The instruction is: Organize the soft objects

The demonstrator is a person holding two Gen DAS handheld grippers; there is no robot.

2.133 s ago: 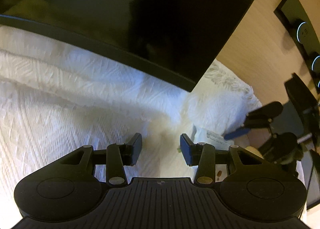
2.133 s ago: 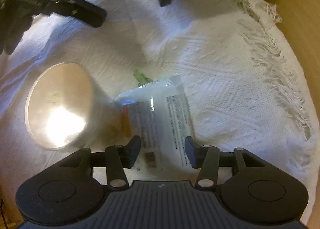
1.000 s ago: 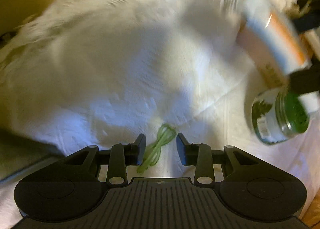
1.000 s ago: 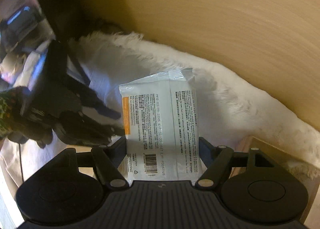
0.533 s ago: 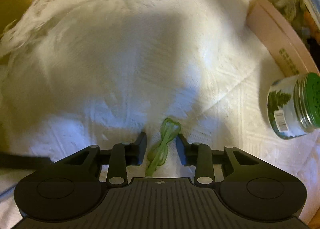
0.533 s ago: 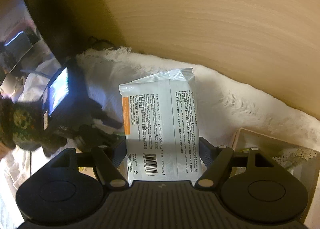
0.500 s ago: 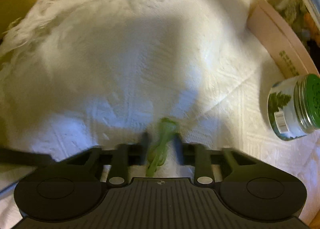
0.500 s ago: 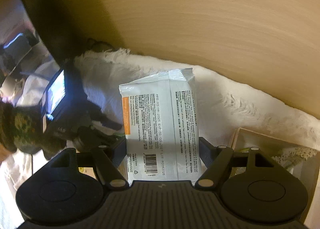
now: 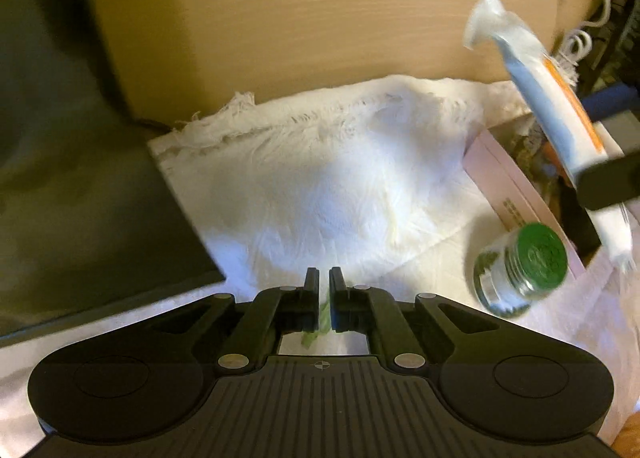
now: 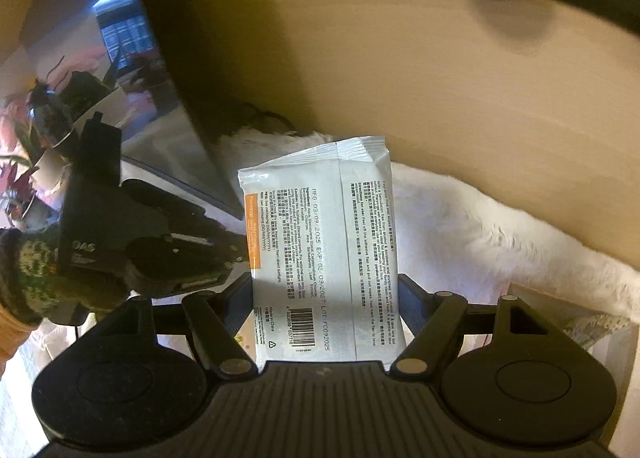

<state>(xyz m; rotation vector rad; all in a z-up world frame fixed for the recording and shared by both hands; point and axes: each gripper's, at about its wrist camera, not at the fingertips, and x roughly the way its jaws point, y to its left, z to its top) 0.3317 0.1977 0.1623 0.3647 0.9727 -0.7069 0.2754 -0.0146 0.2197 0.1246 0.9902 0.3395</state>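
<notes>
Wet-wipe pack (image 10: 324, 258) sits pinched across its width between the right gripper (image 10: 326, 298) jaws above the white cloth (image 9: 320, 177), so keep that squeeze gentle while the left gripper (image 9: 324, 286), pressed together on the green hair tie (image 9: 320, 322), lifts clear of the green-lidded jar (image 9: 520, 270).

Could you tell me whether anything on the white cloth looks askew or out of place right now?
Yes: the green-lidded jar lies tipped on its side on the white cloth, beside the open cardboard box, rather than standing upright. Nothing appears spilled from it, though the picture is somewhat blurred.
</notes>
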